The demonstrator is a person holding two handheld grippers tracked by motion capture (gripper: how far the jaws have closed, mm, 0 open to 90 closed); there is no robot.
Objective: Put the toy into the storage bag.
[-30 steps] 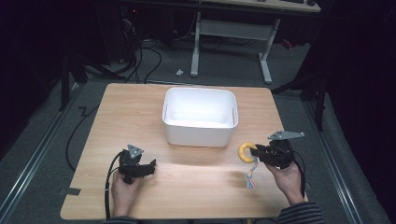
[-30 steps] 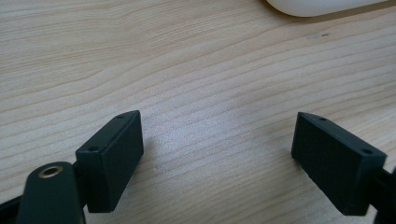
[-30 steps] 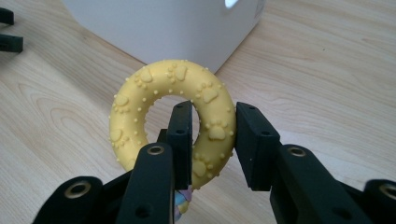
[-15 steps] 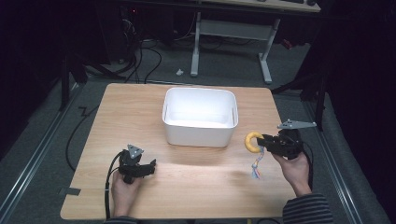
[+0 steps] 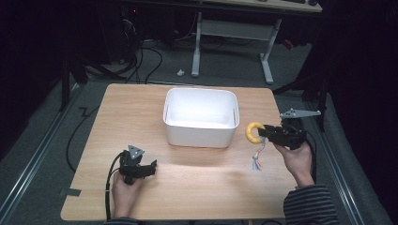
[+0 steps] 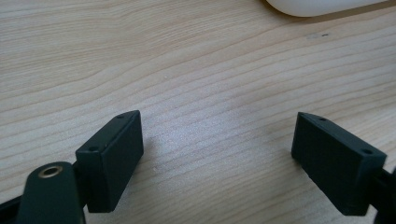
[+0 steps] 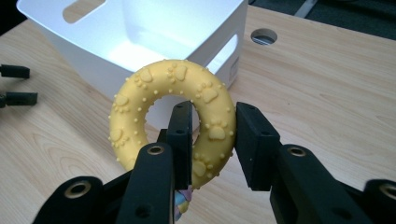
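I see the yellow ring toy (image 7: pixel 173 114) clamped in my right hand-held gripper (image 7: pixel 212 140), lifted just beside the white bin (image 5: pixel 201 117), whose inside looks bare. My left hand-held gripper (image 6: pixel 219 154) rests on the worktop (image 5: pixel 141 112), jaws apart around nothing.

We see a yellow ring (image 7: pixel 173 116) w/ paw prints & nubs, upright, clamped at its lower right side betw. jaws, off the counter, just right of the bin (image 5: pixel 201 117); a colored tassel (image 5: pixel 256 158) hangs below.
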